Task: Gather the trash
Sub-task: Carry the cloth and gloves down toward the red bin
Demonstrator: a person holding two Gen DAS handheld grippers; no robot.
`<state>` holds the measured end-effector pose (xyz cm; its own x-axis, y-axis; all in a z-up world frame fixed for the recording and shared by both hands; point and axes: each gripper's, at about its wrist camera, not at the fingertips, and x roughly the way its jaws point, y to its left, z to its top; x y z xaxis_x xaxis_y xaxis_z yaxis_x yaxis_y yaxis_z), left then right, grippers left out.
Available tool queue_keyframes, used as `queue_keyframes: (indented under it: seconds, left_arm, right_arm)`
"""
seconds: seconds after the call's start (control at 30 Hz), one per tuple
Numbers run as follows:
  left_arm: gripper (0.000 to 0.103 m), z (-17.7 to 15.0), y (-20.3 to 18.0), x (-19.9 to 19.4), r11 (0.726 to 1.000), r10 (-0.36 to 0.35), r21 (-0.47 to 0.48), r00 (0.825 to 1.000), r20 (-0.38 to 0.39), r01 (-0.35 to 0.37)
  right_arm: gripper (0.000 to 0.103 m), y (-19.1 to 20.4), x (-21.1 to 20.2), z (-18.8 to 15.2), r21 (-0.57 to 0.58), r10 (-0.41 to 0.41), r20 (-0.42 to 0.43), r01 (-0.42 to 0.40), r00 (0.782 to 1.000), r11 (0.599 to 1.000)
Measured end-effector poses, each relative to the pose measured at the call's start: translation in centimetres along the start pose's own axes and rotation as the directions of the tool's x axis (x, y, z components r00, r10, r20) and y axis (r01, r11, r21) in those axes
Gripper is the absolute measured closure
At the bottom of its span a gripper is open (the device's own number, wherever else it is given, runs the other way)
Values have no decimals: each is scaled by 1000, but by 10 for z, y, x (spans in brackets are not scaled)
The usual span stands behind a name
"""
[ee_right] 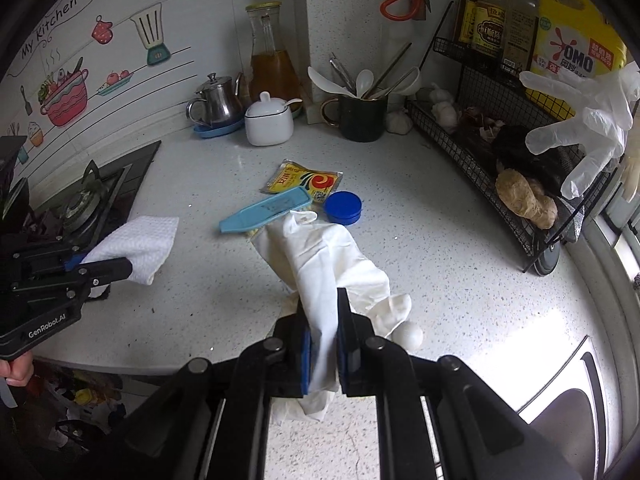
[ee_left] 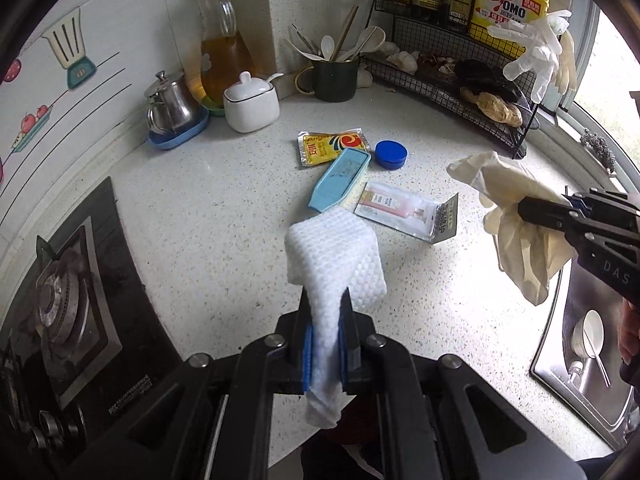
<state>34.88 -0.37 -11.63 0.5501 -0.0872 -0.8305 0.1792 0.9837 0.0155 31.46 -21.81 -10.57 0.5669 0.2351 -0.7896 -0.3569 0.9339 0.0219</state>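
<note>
My left gripper [ee_left: 326,304] is shut on a white textured wipe [ee_left: 336,256] and holds it above the speckled counter [ee_left: 208,216]. It also shows in the right wrist view [ee_right: 120,270] with the wipe [ee_right: 140,246]. My right gripper [ee_right: 320,304] is shut on a cream rubber glove [ee_right: 324,260]; it shows in the left wrist view [ee_left: 522,210] with the glove [ee_left: 516,216]. On the counter lie a yellow sachet [ee_left: 328,146], a light blue lid [ee_left: 340,178], a blue cap [ee_left: 391,154] and a pink-and-white packet [ee_left: 404,208].
A gas hob [ee_left: 68,304] is at the left. A steel pot [ee_left: 172,104], oil jug [ee_left: 224,52], white sugar bowl [ee_left: 250,106] and utensil mug [ee_left: 334,78] stand at the back. A black wire rack [ee_left: 460,76] is at the back right, a sink [ee_left: 592,344] at the right.
</note>
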Motion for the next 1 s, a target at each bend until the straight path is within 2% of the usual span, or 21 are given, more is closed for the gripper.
queue_keyframes:
  seconds: [0.33,0.63,0.83,1.0]
  left_arm:
    - [94,-52,17,-31,1000,0,-14,1000,-2,0]
    - [94,-119,24,-65,1000,-13,11,999,-30,13]
    - [94,-168,22,-71,999,-39,12,996,-84,40]
    - [94,-204,12,-60,998,-64,13,988,-138,67]
  right_arm:
    - [94,59,-19,-32,-18,55,-20,-55,998,998]
    - [94,109,-40,-81,28,44,-43,-43,998,999]
    - [94,135,-43,-119,70,39,-80,-33,996,997]
    - [94,145,-39,-149,86,43,-119,-33,992,996]
